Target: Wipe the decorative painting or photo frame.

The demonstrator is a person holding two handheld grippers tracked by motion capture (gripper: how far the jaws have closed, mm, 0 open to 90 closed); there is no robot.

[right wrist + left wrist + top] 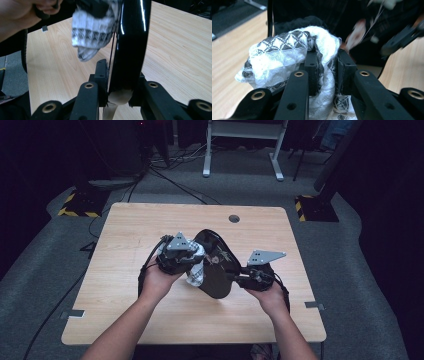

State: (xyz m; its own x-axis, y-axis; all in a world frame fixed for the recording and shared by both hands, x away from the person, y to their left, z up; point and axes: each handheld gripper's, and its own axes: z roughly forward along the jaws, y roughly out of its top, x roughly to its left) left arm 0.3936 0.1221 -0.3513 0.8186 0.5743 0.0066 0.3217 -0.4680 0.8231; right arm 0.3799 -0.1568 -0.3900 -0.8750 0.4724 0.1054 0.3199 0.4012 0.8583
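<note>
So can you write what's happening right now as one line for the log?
left gripper: shut on black-and-white patterned cloth | right gripper: shut on glossy black plate's edge | cloth against plate, above light wooden table

A dim lab: taped stand bases [80,202], floor cables [170,175], lone wooden table [140,220].

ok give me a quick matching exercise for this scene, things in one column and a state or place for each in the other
Things:
1. patterned cloth
2. glossy black bag
3. wooden table
4. round hole

States or places:
A. clamped at its edge by the right gripper
B. near the table's far edge
C. bunched in the left gripper
D. under both hands

Pairs: 1-C, 2-A, 3-D, 4-B
</note>
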